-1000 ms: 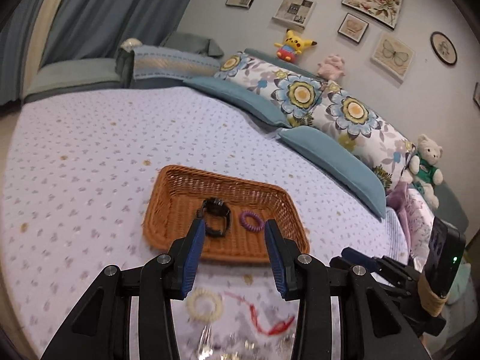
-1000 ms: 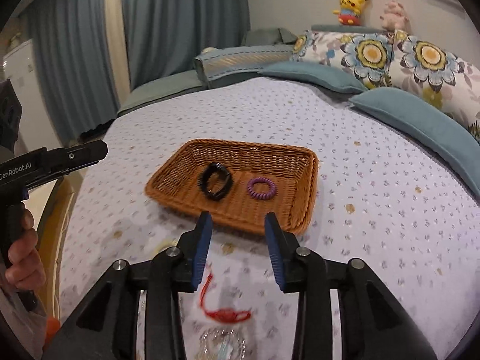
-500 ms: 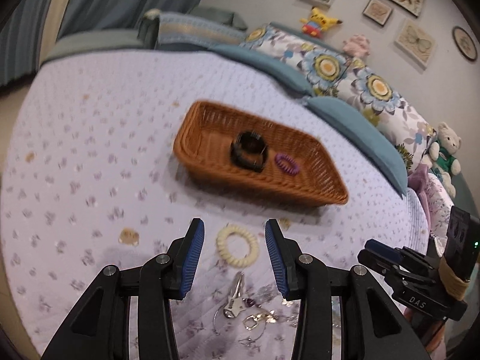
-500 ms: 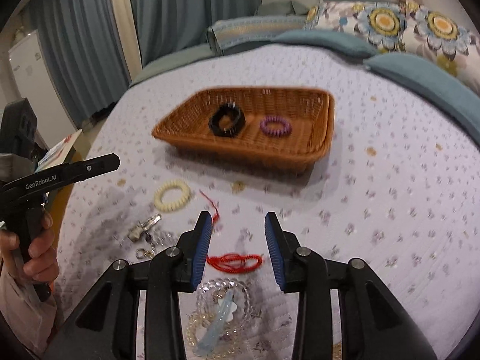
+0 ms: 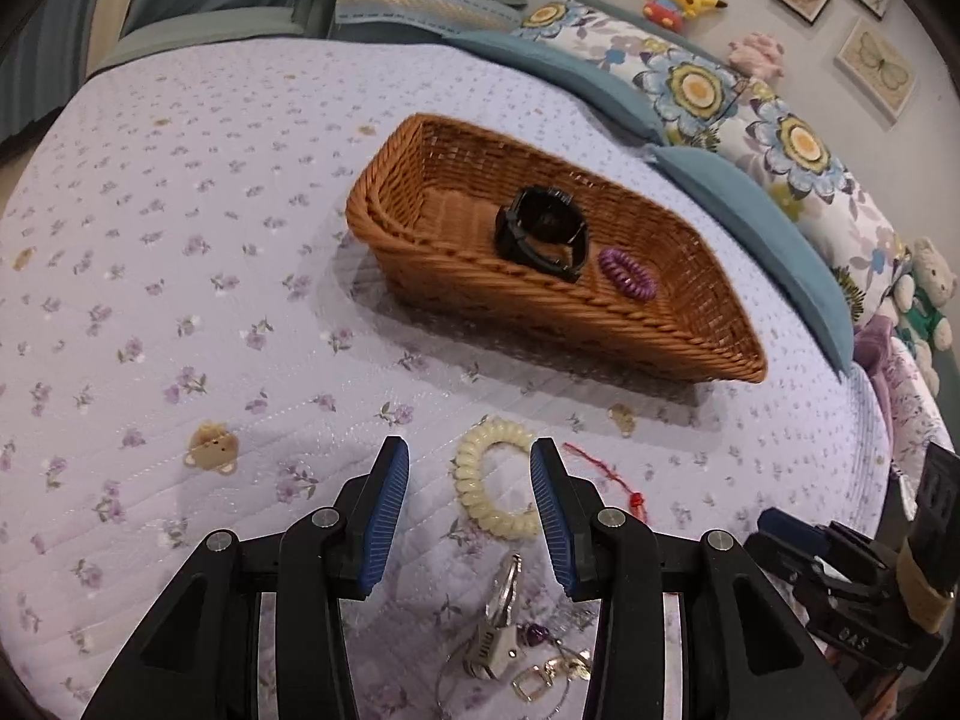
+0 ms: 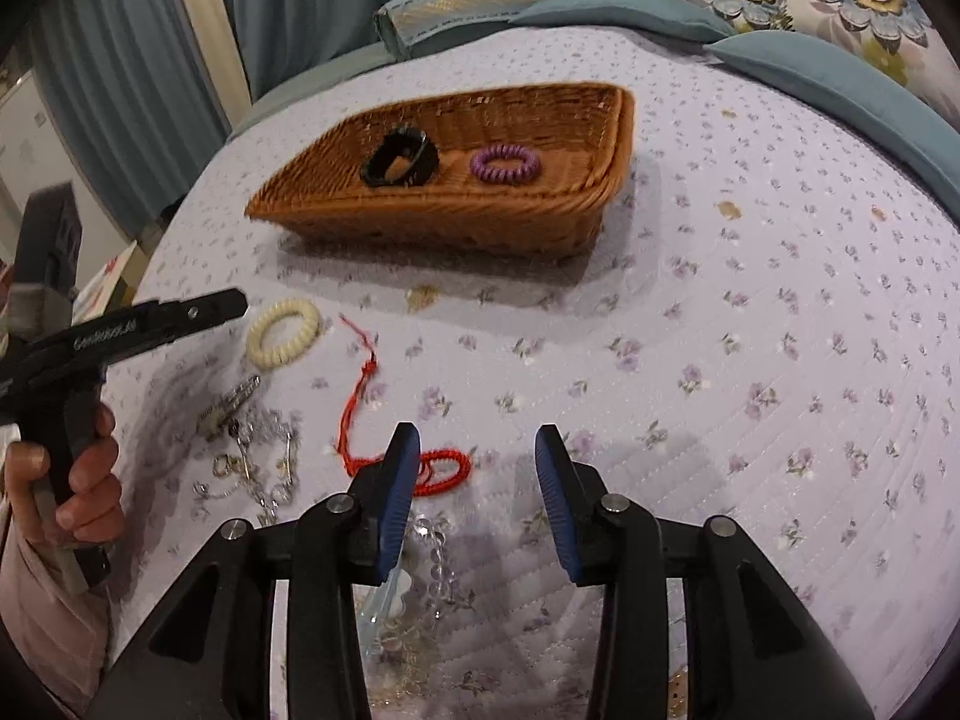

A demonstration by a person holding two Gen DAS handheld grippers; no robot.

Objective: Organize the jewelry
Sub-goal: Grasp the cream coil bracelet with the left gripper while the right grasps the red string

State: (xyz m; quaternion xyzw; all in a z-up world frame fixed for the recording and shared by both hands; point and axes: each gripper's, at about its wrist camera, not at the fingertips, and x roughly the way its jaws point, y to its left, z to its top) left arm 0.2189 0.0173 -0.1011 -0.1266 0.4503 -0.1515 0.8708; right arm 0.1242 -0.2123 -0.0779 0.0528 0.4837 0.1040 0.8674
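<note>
A brown wicker basket (image 5: 420, 240) (image 6: 456, 204) sits on the bed with a black watch (image 5: 543, 234) (image 6: 399, 159) and a purple coil hair tie (image 5: 627, 273) (image 6: 504, 163) inside. My left gripper (image 5: 470, 462) (image 6: 180, 318) is open just above the quilt. A cream coil hair tie (image 5: 489, 483) (image 6: 283, 333) lies on the bed between its fingers, apart from the pads. The jaws of my right gripper (image 6: 477, 450) (image 5: 840, 588) are opening, with nothing gripped. A red cord (image 6: 384, 438) (image 5: 606, 474) lies by its left finger.
Silver keys and rings (image 5: 504, 630) (image 6: 252, 438) lie in front of the cream tie, and clear beads (image 6: 420, 546) lie under my right gripper. A hand (image 6: 72, 480) holds the left gripper. Blue and floral pillows (image 5: 750, 192) line the far side of the bed.
Both grippers have sunk toward the quilt and tipped downward, so the basket sits higher in each view. The cream tie now lies between my left fingers. My right jaws stand slightly wider.
</note>
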